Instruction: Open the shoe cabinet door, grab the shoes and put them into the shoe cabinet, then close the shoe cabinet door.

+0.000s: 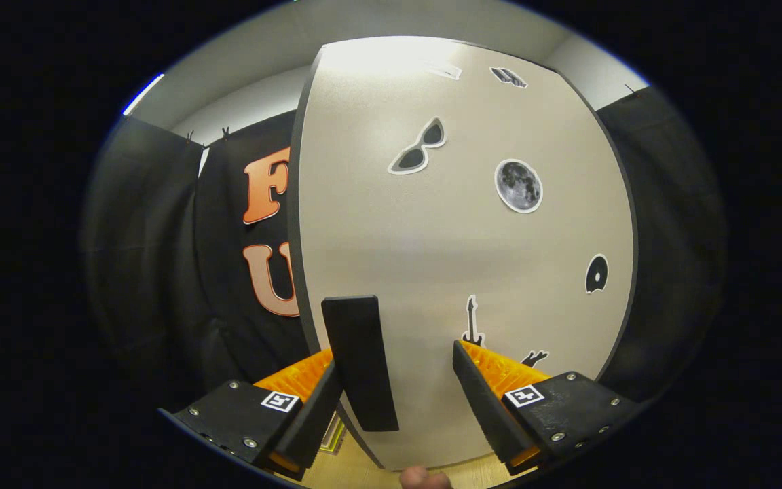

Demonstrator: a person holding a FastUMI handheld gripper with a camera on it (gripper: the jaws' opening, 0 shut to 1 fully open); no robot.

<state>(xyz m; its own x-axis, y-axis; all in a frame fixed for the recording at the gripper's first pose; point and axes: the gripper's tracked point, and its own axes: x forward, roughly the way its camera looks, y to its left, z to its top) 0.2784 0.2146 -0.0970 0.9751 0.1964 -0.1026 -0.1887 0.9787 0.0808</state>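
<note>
The shoe cabinet door (pixel 459 224) is a pale beige panel with several stickers, standing close in front of me. Its black bar handle (pixel 360 363) runs upright near the door's left edge. My gripper (pixel 396 356) is open. The handle sits between the fingers, right against the left finger (pixel 313 414), while the right finger (pixel 482 401) stands well apart from it. Neither finger presses on the handle. The door's dark left edge (pixel 297 224) shows its thickness; whether the door is ajar I cannot tell.
Black booth cloth (pixel 160 258) hangs to the left and right of the door. A strip of light wooden floor (pixel 364 472) shows below the door's bottom edge, with a person's fingertip (pixel 425 479) beside it.
</note>
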